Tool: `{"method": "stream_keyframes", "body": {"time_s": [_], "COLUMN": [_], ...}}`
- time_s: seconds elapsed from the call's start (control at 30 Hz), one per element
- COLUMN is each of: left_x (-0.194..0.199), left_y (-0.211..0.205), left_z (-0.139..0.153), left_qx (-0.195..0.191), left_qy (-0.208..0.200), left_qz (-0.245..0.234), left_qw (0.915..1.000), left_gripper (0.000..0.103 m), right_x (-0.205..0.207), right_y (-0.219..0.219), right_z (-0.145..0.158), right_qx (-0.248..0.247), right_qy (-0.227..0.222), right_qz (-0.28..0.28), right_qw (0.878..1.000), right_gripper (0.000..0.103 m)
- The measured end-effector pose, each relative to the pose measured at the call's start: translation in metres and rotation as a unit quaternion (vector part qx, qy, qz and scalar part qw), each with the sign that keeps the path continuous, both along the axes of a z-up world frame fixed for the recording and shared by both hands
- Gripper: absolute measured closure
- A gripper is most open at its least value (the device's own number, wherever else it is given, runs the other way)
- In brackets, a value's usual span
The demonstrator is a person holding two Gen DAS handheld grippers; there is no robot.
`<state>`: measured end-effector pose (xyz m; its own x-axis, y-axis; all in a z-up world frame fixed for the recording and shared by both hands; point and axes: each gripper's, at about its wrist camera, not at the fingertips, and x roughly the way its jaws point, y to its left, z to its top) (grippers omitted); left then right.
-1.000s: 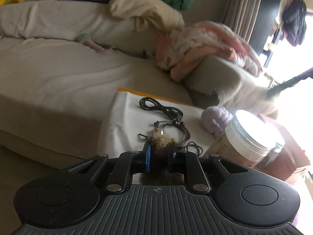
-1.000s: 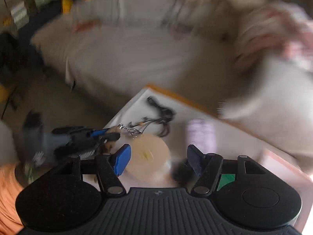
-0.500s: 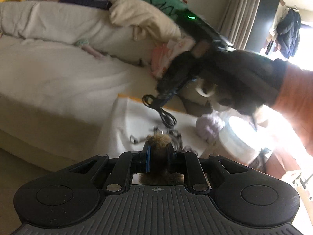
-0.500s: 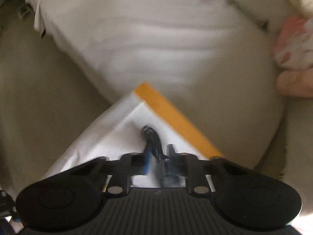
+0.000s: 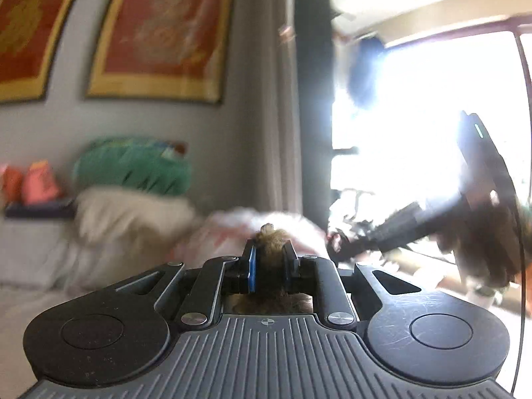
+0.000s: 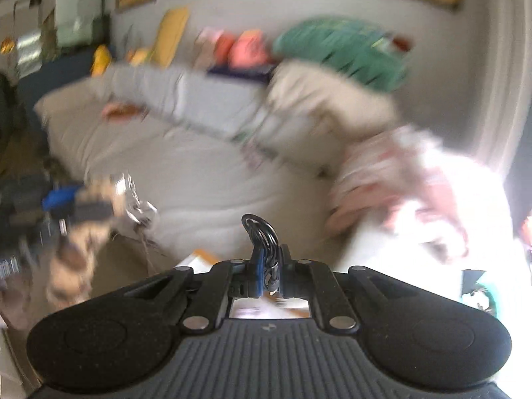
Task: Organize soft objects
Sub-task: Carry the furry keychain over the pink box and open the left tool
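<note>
While clamped, brown fur tuft (image 5: 272, 236) above sofa (image 5: 43, 259).

I see a brown furry tuft (image 5: 273, 237) pinched between the left gripper (image 5: 269, 259) fingers — its top pokes above the fingertips, more fur shows below, behind the finger bases. In the right wrist view the same piece appears at far left, blurred: tan-and-brown fur (image 6: 74, 249) hanging below that gripper, a small metal chain (image 6: 138, 204) beside it. The black cord (image 6: 261, 232) is a thin looped bundle — its loop stands upright above the right gripper (image 6: 267, 266), strands clamped between the fingers. I cannot tell from these blurred frames whether cord and tuft are joined. Both are held in the air.
</note>
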<state>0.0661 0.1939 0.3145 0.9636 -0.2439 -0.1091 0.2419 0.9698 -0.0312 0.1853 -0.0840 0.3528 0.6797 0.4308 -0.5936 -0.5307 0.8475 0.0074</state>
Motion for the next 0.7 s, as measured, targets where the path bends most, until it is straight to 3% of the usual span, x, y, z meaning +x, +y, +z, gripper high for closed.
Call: {"method": "stream_keyframes", "body": {"time_s": [0.13, 0.3, 0.4, 0.47, 0.5, 0.57, 0.6, 0.63, 0.67, 0.7], "left_x": [0.011, 0.038, 0.070, 0.097, 0.113, 0.143, 0.156, 0.165, 0.175, 0.180], "left_y": [-0.052, -0.108, -0.139, -0.153, -0.156, -0.159, -0.157, -0.158, -0.152, -0.146], "left_z": [0.037, 0.022, -0.019, -0.056, -0.078, -0.133, -0.157, -0.177, -0.192, -0.199], "left_qx": [-0.016, -0.040, -0.050, -0.073, -0.097, -0.132, -0.132, -0.117, -0.101, -0.095], "left_qy": [-0.021, 0.006, 0.066, 0.124, 0.165, 0.264, 0.295, 0.320, 0.333, 0.335], "left_qz": [-0.020, -0.081, -0.106, -0.121, -0.127, -0.129, -0.117, -0.086, -0.052, -0.030], "left_qw": [0.9995, 0.9959, 0.9909, 0.9822, 0.9732, 0.9467, 0.9392, 0.9364, 0.9360, 0.9368], "left_gripper": [0.081, 0.081, 0.081, 0.079, 0.077, 0.077, 0.078, 0.078, 0.078, 0.078], "right_x": [-0.036, -0.049, -0.034, -0.024, -0.018, -0.009, 0.000, 0.006, 0.014, 0.019], "right_y": [-0.079, -0.143, -0.159, -0.164, -0.167, -0.169, -0.169, -0.168, -0.169, -0.169], "right_z": [0.023, 0.012, -0.019, -0.044, -0.058, -0.090, -0.108, -0.124, -0.140, -0.154], "right_qx": [0.017, 0.056, 0.063, 0.073, 0.076, 0.082, 0.086, 0.088, 0.092, 0.097], "right_qy": [-0.036, -0.028, -0.008, 0.020, 0.038, 0.075, 0.103, 0.127, 0.150, 0.166], "right_qz": [-0.044, -0.078, -0.088, -0.091, -0.092, -0.088, -0.085, -0.091, -0.102, -0.110], "right_qw": [0.998, 0.995, 0.994, 0.993, 0.992, 0.990, 0.987, 0.984, 0.979, 0.975], "right_gripper": [0.095, 0.095, 0.095, 0.095, 0.095, 0.093, 0.090, 0.077, 0.067, 0.065]}}
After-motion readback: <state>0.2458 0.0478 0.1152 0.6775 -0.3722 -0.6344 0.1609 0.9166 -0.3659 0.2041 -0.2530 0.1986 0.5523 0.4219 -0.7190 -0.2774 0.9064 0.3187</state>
